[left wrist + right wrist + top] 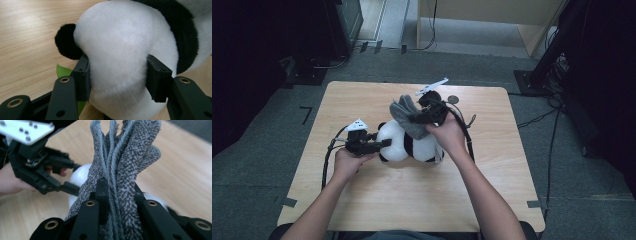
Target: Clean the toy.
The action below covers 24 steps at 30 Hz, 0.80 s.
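Note:
A black-and-white panda plush (407, 144) lies on its side in the middle of the wooden table (377, 200). My left gripper (384, 145) reaches in from the left and is shut on its rounded white end. In the left gripper view both pads press into the white fur (125, 37) on either side, and a black ear (66, 41) sticks out at the left. My right gripper (414, 120) is held above the plush and is shut on a bunched grey terry cloth (404, 115). In the right gripper view the cloth's folds (127, 150) rise from between the jaws, with the left gripper (72, 188) beyond.
A green leaf-shaped piece (62, 71) peeks from under the plush. A small round grey disc (453, 99) lies near the table's far edge. Cables trail from both grippers across the table. Dark stands and equipment (557, 55) ring the table on the grey floor.

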Available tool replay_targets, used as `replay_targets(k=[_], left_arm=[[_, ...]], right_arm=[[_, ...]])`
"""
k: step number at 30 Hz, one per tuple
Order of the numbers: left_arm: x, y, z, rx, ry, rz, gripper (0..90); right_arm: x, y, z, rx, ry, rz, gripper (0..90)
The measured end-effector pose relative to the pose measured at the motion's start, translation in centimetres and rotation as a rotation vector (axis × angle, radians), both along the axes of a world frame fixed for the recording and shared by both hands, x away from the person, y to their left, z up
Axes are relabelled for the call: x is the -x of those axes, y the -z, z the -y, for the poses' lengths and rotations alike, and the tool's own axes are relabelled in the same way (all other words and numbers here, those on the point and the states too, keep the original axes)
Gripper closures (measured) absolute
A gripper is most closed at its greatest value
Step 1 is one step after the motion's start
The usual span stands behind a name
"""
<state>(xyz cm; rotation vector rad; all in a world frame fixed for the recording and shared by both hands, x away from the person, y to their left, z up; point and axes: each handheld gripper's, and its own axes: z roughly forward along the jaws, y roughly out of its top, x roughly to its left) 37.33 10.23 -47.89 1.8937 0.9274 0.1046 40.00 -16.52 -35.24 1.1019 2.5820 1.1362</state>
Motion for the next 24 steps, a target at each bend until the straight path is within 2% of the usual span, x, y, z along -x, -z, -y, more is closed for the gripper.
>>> replay_targets(k=[3, 5, 7, 11, 17, 24], left_arm=[[0.0, 0.0, 0.0, -0.003, 0.002, 0.007, 45.5], [0.0, 0.1, 0.0, -0.001, 0.004, 0.015, 44.3], [-0.1, 0.2, -0.1, 0.010, 0.000, 0.007, 39.3], [-0.3, 0.3, -0.2, 0.039, 0.003, -0.006, 29.5], [0.2, 0.1, -0.5, 0.046, -0.005, -0.010, 25.8], [1.7, -0.1, -0.9, 0.003, 0.026, 0.056, 25.9]], right_arm=[[0.0, 1.6, -1.5, 0.025, -0.025, -0.031, 76.8], [-0.1, 2.6, -2.0, 0.053, -0.021, -0.045, 76.8], [-0.2, 3.3, -2.1, 0.051, -0.012, -0.046, 76.8], [-0.6, 3.8, -1.5, 0.038, 0.007, -0.039, 76.8], [-1.2, 4.2, -1.2, 0.024, 0.017, -0.054, 76.9], [-2.0, 4.7, -0.6, 0.002, 0.041, -0.063, 77.1]])
